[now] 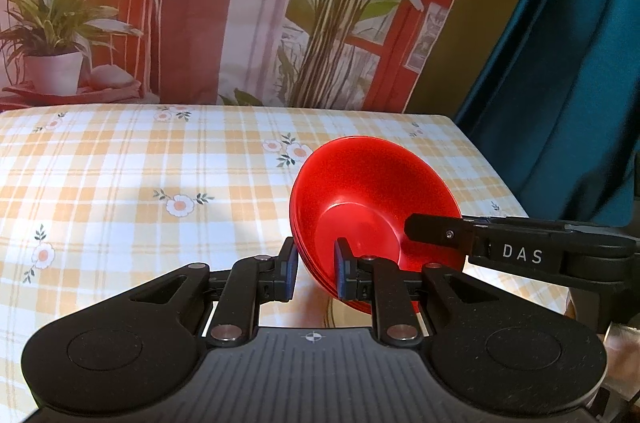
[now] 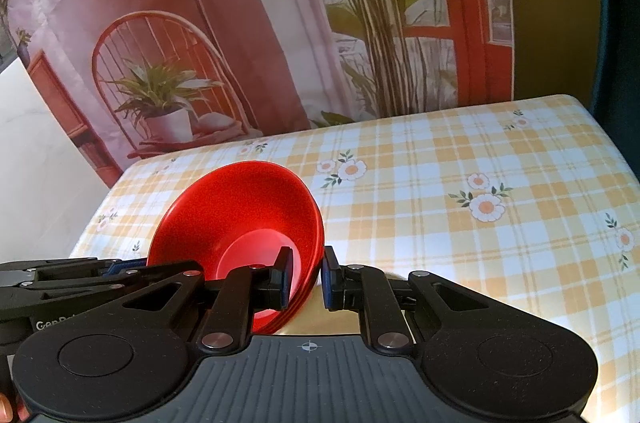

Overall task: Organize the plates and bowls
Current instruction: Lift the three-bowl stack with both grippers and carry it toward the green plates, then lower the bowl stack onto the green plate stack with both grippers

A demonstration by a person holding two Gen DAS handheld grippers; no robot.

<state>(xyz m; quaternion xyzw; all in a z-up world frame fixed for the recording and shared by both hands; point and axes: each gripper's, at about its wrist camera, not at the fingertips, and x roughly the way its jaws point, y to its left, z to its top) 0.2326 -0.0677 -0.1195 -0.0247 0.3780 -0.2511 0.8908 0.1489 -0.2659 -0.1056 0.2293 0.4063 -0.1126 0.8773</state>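
Note:
A stack of red bowls (image 1: 372,191) hangs tilted above the table, gripped from both sides. My left gripper (image 1: 316,269) is shut on the stack's left rim, one pad inside and one outside. In the left wrist view the right gripper (image 1: 432,231) reaches in from the right onto the opposite rim. In the right wrist view the same red bowls (image 2: 236,207) sit left of centre, and my right gripper (image 2: 306,277) is shut on their right rim. The left gripper's fingers (image 2: 116,269) show at the far left edge of the stack.
A table under a yellow checked cloth with daisies (image 1: 160,175) spreads ahead, its far edge meeting a printed backdrop of a chair and plants (image 1: 200,3). A teal curtain (image 1: 568,63) hangs off the table's right side. A pale wall (image 2: 36,163) stands to the left.

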